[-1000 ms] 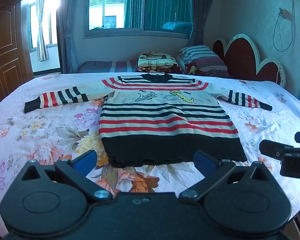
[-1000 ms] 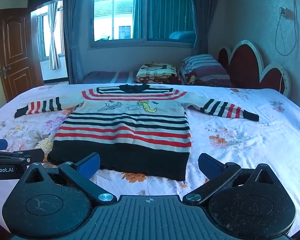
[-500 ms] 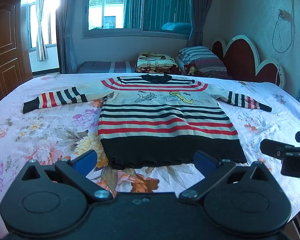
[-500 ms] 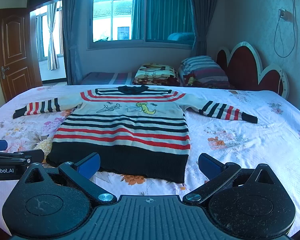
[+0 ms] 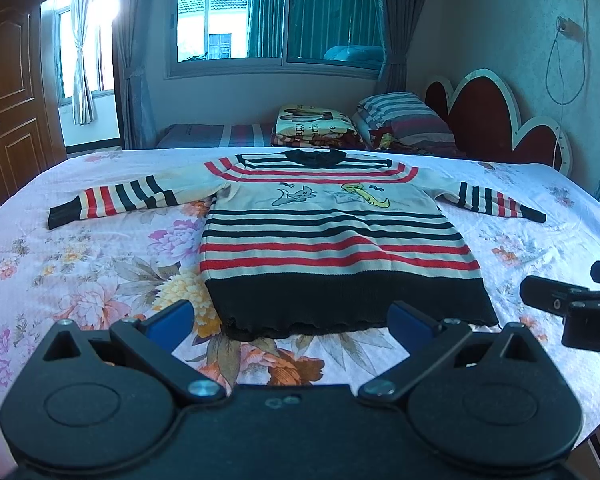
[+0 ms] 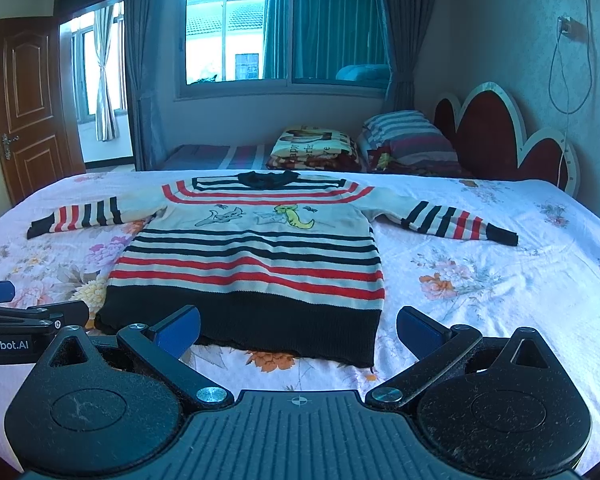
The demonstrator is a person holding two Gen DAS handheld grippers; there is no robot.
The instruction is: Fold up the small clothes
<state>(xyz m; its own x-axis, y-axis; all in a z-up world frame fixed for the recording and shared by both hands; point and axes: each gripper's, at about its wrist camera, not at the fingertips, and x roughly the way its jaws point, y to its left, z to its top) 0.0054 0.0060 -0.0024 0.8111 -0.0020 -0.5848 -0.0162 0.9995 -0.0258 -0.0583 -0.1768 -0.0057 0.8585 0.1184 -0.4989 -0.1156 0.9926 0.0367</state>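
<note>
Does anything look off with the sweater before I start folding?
Nothing stands out. The striped sweater lies flat on the floral bedsheet, front up, both sleeves spread out. Its black hem is slightly wavy. Both grippers are open and clear of it.

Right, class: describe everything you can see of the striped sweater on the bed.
The striped sweater lies flat and unfolded, front up, on the floral bedsheet, both sleeves spread sideways. It looks knitted: cream with red and black stripes, a dark collar, black cuffs, a broad black hem and two cartoon animals on the chest. The hem is nearest the cameras. Only the sheet touches it; both tongs are open, short of the hem.
</note>
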